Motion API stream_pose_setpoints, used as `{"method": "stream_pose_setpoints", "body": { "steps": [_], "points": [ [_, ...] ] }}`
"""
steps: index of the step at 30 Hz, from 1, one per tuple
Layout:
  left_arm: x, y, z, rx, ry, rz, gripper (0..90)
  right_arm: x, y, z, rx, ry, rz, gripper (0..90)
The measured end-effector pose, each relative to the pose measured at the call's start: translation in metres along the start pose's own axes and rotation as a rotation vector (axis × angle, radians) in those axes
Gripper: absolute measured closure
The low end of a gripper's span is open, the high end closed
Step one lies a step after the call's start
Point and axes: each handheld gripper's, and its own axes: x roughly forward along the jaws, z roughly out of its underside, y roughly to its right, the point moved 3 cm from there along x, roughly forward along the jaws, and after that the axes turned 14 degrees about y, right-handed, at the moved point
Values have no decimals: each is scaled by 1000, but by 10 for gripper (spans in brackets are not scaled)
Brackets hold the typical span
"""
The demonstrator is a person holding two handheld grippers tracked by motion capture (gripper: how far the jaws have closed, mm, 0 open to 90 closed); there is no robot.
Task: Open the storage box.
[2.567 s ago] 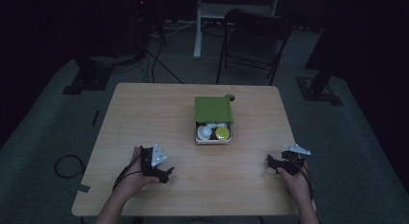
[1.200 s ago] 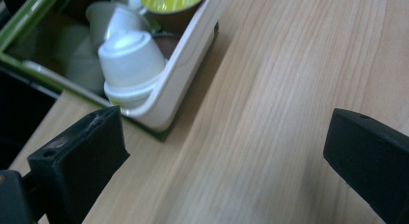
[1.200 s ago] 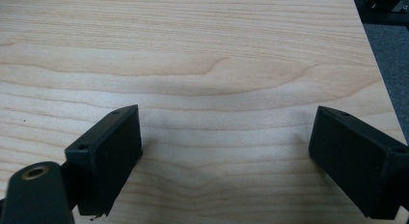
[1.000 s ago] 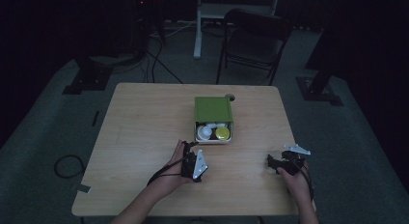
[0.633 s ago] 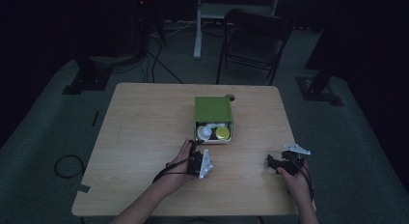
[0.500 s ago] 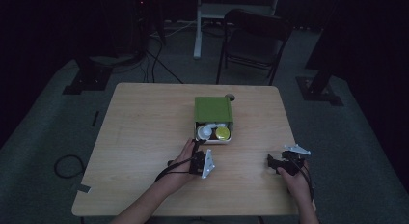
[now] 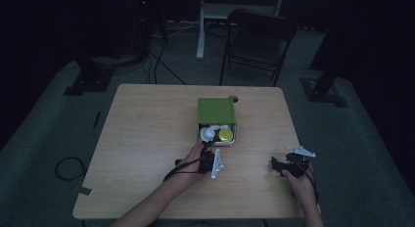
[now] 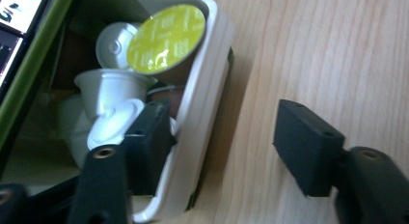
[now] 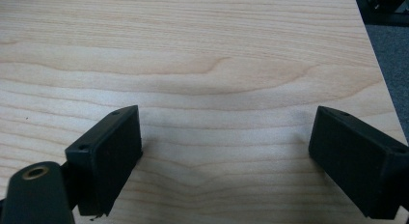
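Left gripper view: left tool (image 8: 222, 151) astride tray wall (image 8: 202, 113).

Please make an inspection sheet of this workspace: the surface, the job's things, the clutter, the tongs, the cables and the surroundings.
Surface: wooden table, bare around the box.
Job's things: green box, its white tray pulled out, with white capsules and a yellow-lidded capsule.
Clutter: nothing seen.
Tongs: left tongs straddle the tray wall, jaws just closing, one inside, one outside, not yet pressing; right tongs open over bare wood.
Cables: one trails from the left tongs; others on the floor.
Surroundings: dark room, folding chair behind.
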Motion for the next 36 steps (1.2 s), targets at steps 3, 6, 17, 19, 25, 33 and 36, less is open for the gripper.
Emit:
{"method": "stream_pose_setpoints", "body": {
  "steps": [3, 6, 17, 19, 25, 33, 36],
  "points": [
    [4, -1, 0, 33, -30, -3, 453, 0, 0, 0, 0, 0, 0, 110],
    [7, -1, 1, 71, -42, -17, 501, 0, 0, 0, 0, 0, 0, 109],
    [14, 1, 1, 233, -83, -67, 645, 0, 0, 0, -1, -1, 0, 109],
    [15, 1, 1, 262, -93, -74, 662, 0, 0, 0, -2, -1, 1, 109],
    [15, 2, 1, 292, -95, -84, 710, 0, 0, 0, -1, -1, 1, 109],
    [15, 1, -1, 303, -109, -62, 719, 0, 0, 0, -1, -1, 1, 109],
    [14, 1, -2, 305, -105, -57, 724, 0, 0, 0, -1, -1, 1, 109]
  ]
}}
